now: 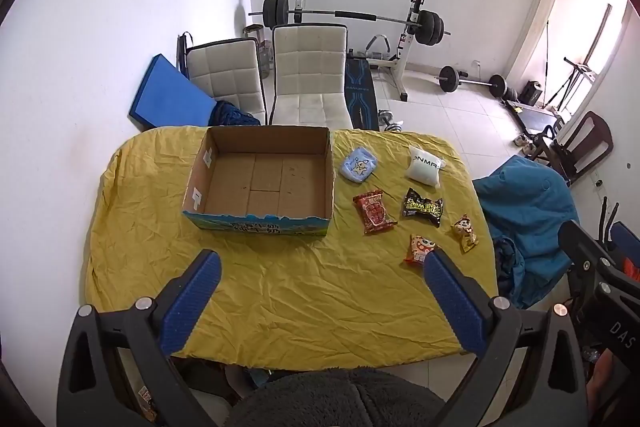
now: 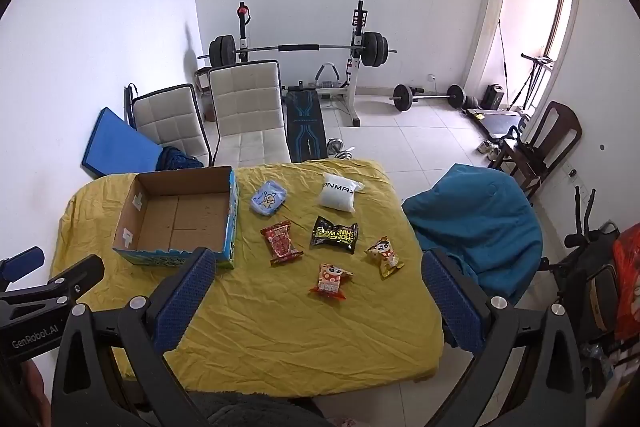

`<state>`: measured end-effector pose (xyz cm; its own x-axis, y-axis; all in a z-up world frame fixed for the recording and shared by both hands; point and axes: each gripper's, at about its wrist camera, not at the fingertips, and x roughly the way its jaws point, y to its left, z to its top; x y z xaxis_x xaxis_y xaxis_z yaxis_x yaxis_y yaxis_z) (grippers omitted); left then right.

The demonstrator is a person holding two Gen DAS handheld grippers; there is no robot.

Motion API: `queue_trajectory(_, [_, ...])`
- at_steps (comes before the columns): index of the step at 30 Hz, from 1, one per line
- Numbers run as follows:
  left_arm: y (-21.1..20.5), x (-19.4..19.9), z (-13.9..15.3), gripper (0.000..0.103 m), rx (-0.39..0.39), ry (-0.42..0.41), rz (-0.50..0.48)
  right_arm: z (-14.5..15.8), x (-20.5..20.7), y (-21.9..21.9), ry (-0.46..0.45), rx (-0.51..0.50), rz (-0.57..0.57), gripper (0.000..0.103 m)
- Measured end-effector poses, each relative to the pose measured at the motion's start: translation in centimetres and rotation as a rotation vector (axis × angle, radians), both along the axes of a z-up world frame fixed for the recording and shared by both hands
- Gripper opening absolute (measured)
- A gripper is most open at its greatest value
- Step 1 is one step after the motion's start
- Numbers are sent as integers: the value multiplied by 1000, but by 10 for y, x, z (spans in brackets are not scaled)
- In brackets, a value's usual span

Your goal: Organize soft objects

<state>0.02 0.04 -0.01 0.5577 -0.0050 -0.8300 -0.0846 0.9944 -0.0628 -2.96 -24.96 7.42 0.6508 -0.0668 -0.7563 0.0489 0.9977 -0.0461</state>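
An empty open cardboard box (image 1: 262, 183) (image 2: 180, 219) sits on the yellow-covered table (image 1: 280, 299) (image 2: 280, 323), left of several soft packets: a light blue pouch (image 1: 359, 166) (image 2: 269, 201), a white pouch (image 1: 425, 167) (image 2: 339, 195), a red snack pack (image 1: 374, 211) (image 2: 281, 242), a black pack (image 1: 422, 207) (image 2: 334, 234), an orange pack (image 1: 420, 249) (image 2: 330, 279) and a yellow-brown pack (image 1: 465, 233) (image 2: 385, 255). My left gripper (image 1: 322, 259) is open and empty, above the table's near side. My right gripper (image 2: 318, 259) is open and empty, above the packets.
Two white chairs (image 1: 308, 79) stand behind the table. A blue-draped chair (image 2: 476, 227) stands at its right. A weight bench with barbell (image 2: 300, 51) stands at the back wall. A blue mat (image 1: 172, 95) leans on the left wall.
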Motion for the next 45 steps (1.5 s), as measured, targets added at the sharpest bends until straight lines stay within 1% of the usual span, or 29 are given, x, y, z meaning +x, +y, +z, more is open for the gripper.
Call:
queue_trajectory(1, [0,0,0,103,1,0,0,0,0,-1,-11,19,1,103])
queue_trajectory(8, [-4,-1,0,103,20,-10,-2,2,-3,-4,-4,12,-1,103])
queue_trajectory(9, [0,0,0,103,-6,0,2,0,3,-4,1,9,-1,103])
queue_trajectory(10, [0,0,0,103,-9,0,2,1,3,-2,0,8,-1,103])
queue_trajectory(19, [-9,-6,-7,103,-5,-5,10,4,0,-6,-4,13,3,103])
queue_trajectory(21, [-1,-7,-4,103,-13,-4,13,6,-1,-6,-5,9,9,103])
queue_trajectory(45, [2,-7,-2,103,-1,0,14,4,2,-2,-15,7,18,103])
